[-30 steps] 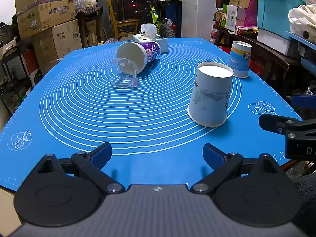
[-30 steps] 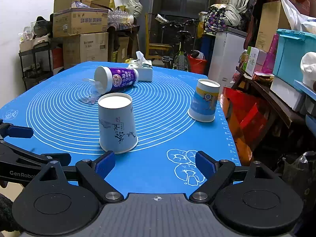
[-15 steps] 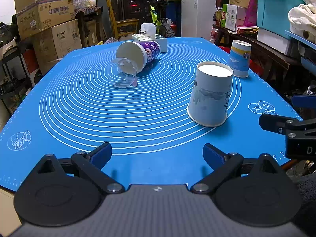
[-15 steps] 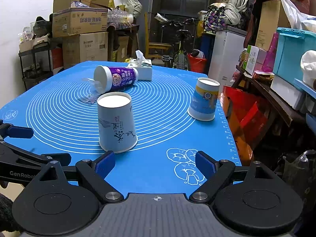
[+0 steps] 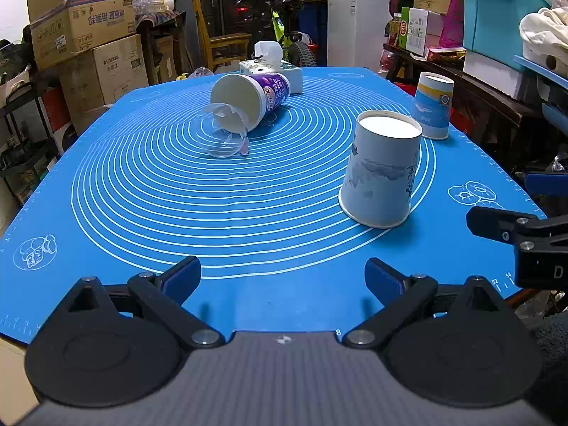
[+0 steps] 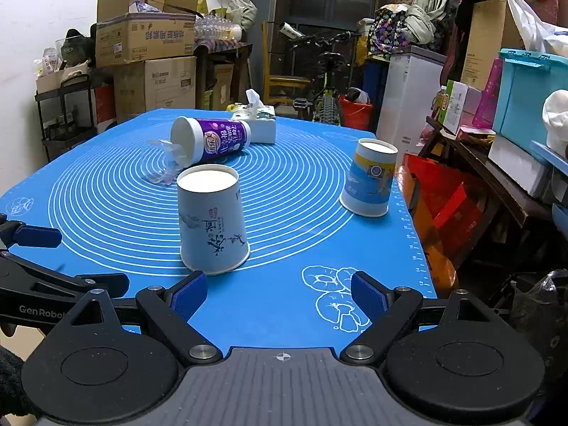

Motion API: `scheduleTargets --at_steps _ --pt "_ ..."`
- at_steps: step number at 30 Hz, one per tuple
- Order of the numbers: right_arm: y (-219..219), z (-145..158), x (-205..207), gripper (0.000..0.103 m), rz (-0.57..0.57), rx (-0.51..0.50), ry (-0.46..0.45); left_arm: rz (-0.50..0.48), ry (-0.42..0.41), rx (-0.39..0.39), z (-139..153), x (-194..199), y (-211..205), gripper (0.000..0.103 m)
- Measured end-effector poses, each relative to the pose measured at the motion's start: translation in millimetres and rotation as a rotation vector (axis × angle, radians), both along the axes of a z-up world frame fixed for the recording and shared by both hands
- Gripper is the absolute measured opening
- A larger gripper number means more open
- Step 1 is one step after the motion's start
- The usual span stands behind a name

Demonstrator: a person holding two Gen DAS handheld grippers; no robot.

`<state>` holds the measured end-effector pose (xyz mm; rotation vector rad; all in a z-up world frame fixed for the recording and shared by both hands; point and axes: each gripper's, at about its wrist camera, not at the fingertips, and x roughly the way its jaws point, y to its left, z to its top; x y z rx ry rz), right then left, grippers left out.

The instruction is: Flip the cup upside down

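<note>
The white paper cup [image 6: 212, 220] already stands mouth-down on the blue mat [image 6: 291, 305], just ahead of the released right gripper [image 6: 279, 296] and left gripper [image 5: 283, 277], so the flip looks finished, leaving only withdrawal.

Both tongs [image 5: 283, 277] [image 6: 279, 294] agape, empty.

We are in what looks like a cluttered storage room or garage of a home. Stacked cardboard boxes [image 6: 145, 39] stand against the white wall on the left, a bicycle [image 6: 325, 71] leans at the back beside a small white fridge [image 6: 408, 96], and a wooden chair [image 5: 216, 39] stands behind the tabletop [image 5: 106, 213]. On the right we see a teal plastic bin [image 5: 497, 17] and cartons piled on a dark shelf [image 5: 472, 88].
</note>
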<state>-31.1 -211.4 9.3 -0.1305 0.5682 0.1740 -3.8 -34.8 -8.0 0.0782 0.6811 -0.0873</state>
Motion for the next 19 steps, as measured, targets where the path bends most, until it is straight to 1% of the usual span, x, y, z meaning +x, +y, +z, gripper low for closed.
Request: scheduleTargets --at_steps 19 --pt "3.2 -1.9 0.1 0.089 0.003 0.002 0.004 -0.002 0.003 -0.004 -1.8 0.2 0.8 0.098"
